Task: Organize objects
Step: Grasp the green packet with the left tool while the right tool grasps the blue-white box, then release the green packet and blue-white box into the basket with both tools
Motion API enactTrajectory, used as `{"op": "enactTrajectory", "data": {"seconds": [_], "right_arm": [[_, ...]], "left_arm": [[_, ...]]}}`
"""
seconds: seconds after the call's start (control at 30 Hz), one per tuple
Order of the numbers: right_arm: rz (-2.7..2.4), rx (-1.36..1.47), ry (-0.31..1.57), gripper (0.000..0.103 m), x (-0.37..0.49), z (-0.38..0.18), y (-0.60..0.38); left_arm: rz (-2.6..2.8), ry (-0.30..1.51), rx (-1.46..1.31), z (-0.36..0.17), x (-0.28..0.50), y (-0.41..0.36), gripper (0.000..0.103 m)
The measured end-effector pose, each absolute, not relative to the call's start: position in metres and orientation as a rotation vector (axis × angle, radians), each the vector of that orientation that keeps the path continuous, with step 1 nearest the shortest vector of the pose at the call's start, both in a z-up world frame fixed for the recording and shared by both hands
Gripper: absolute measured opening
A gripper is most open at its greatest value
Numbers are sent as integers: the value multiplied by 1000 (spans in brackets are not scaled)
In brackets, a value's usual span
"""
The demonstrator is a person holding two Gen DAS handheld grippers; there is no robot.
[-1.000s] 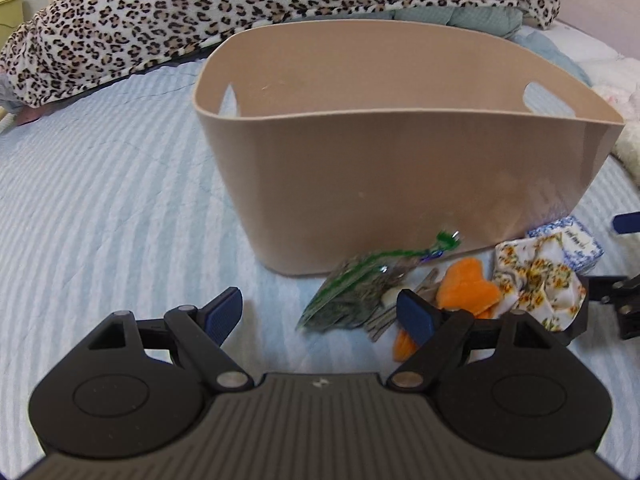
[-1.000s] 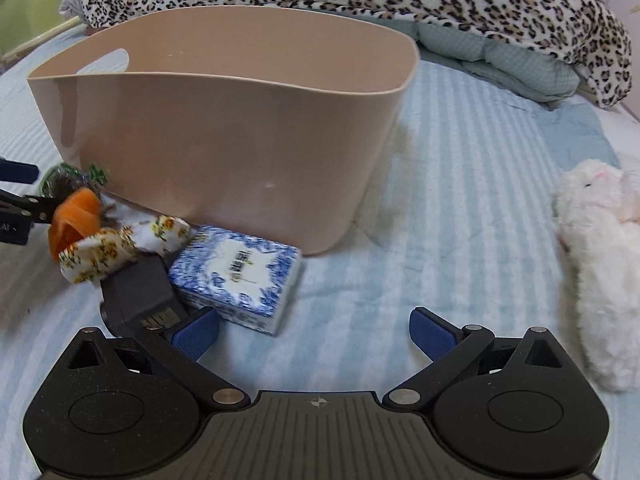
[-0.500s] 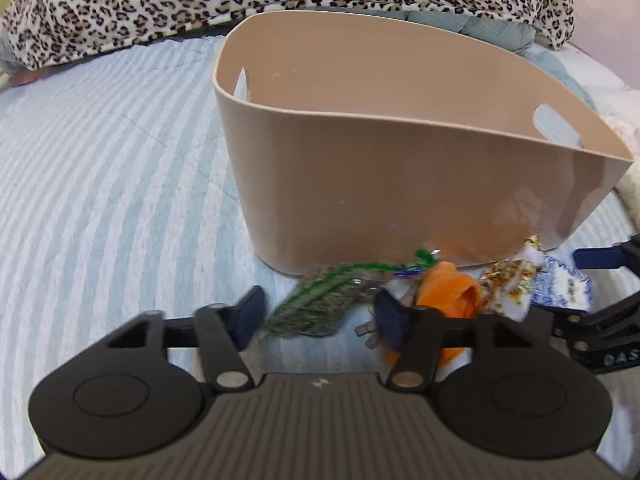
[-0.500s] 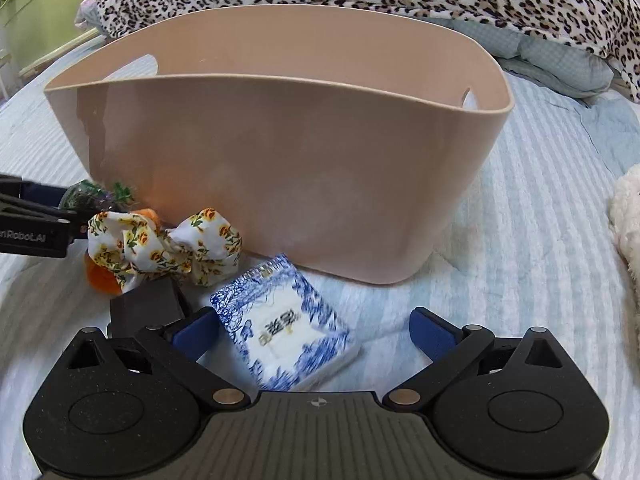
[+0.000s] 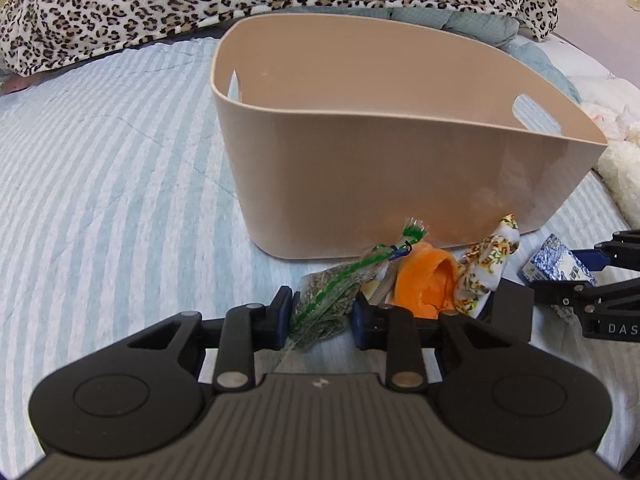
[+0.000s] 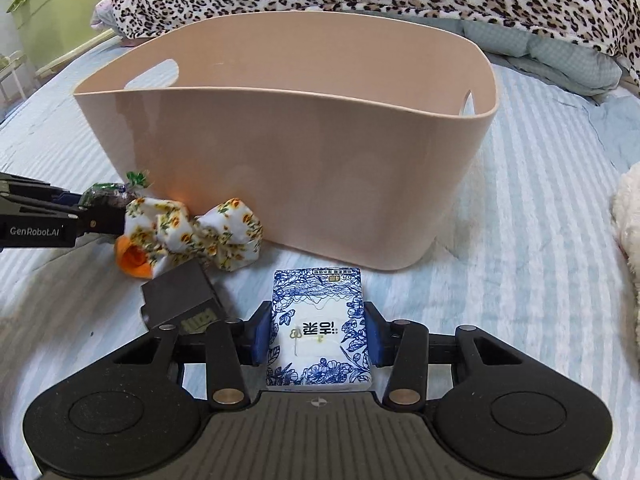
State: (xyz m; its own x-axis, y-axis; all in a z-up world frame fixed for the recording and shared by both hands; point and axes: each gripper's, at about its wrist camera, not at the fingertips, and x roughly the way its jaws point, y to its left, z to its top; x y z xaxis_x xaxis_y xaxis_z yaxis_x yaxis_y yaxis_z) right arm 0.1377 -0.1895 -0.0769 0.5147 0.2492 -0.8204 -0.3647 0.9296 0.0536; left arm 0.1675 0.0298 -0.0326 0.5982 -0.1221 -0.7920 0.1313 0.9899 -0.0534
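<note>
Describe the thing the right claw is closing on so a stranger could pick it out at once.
Find the big beige tub on the striped bedspread. In front of its near wall, right of a dark box and a floral scrunchie, lies a tissue pack between the right claw pads. It alone is a flat white packet printed with blue flowers.

We see the basket (image 6: 280, 168) on the bed (image 6: 540, 240); the scrunchie (image 6: 200, 228) and tissue pack (image 6: 320, 328) lie before it; the herb bag (image 5: 332, 300) sits left of the scrunchie.
</note>
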Motion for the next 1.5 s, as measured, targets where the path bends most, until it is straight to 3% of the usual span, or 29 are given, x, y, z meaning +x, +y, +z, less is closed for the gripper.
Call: {"op": "enactTrajectory", "data": {"seconds": [0.33,0.63,0.93,1.27,1.5], "right_arm": [[342,-152,949,43,121,-54,-189],[361,-157,787,43,107,14,-198],[332,-127,644,43,138,55,-203],[267,-115,611,43,196,43,-199],[226,-161,716,42,234,2,-193]], "left_arm": [[-152,874,62,-1,148,22,31],[-178,712,132,49,128,10,31],[-178,627,156,78,164,-14,31],[-124,719,144,57,232,-35,31],[-62,863,172,15,269,-48,31]]}}
